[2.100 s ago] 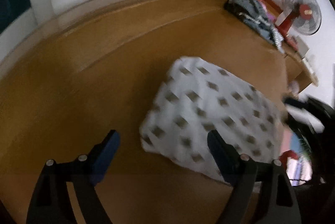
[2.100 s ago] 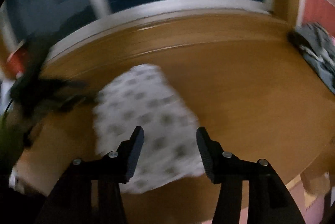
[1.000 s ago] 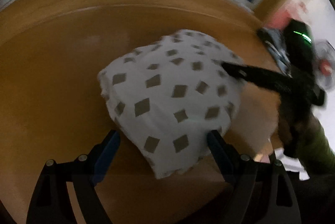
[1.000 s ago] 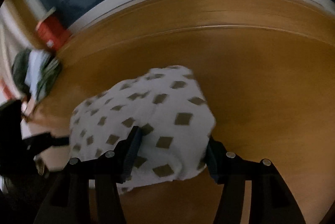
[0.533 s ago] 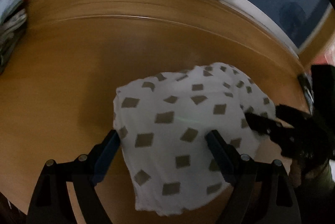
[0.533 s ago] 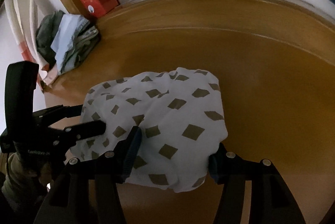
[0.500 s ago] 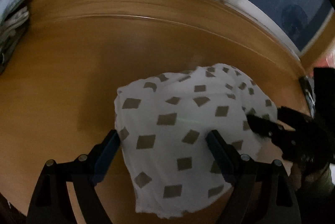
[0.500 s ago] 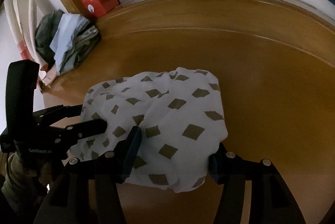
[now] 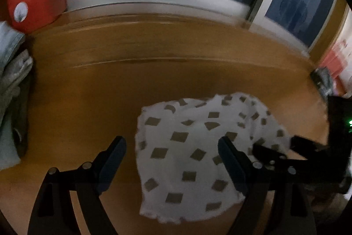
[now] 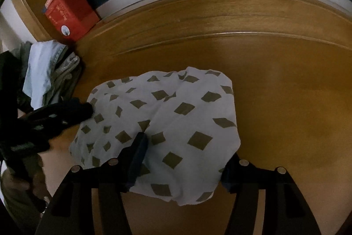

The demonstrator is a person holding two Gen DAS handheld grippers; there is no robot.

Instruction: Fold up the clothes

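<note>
Since the earlier frame the left gripper (image 9: 171, 160) has drifted leftward, so the white cotton garment printed with brown diamonds (image 10: 167, 125) now lies toward its right finger. The garment rests in a compact folded bundle on the brown wooden counter (image 10: 275, 85), near its front edge. Left jaws stand wide apart, holding nothing. The right gripper (image 10: 184, 160) straddles the bundle, jaws wide, cloth between them but not pinched, probably positioned to lift or shift it. A pile of folded pale clothes (image 10: 44, 72) and a red cardboard box (image 10: 68, 15) sit at the counter's left end, apparently the destination stack.
</note>
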